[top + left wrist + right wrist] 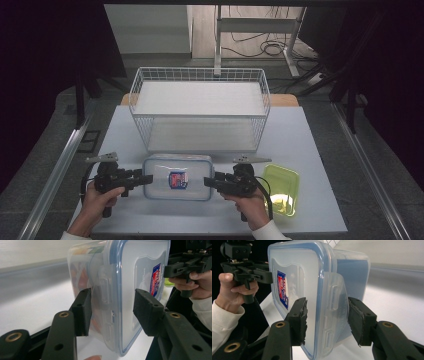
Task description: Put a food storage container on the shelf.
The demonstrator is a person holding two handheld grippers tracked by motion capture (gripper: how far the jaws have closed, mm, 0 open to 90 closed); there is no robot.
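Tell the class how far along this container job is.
Done: the container has its lid on. In hand: left gripper and right gripper appear clamped on its ends. Left: it sits on the table, unlifted; the wire basket behind is probably its goal.

I see a clear, glossy plastic box (177,177) with a smooth blue-edged lid and a paper-like label, matt black gripper pads (302,315) worn rough, a white wire-metal basket (200,107), a translucent green plastic lid (281,189) and a matt pale table (310,135).
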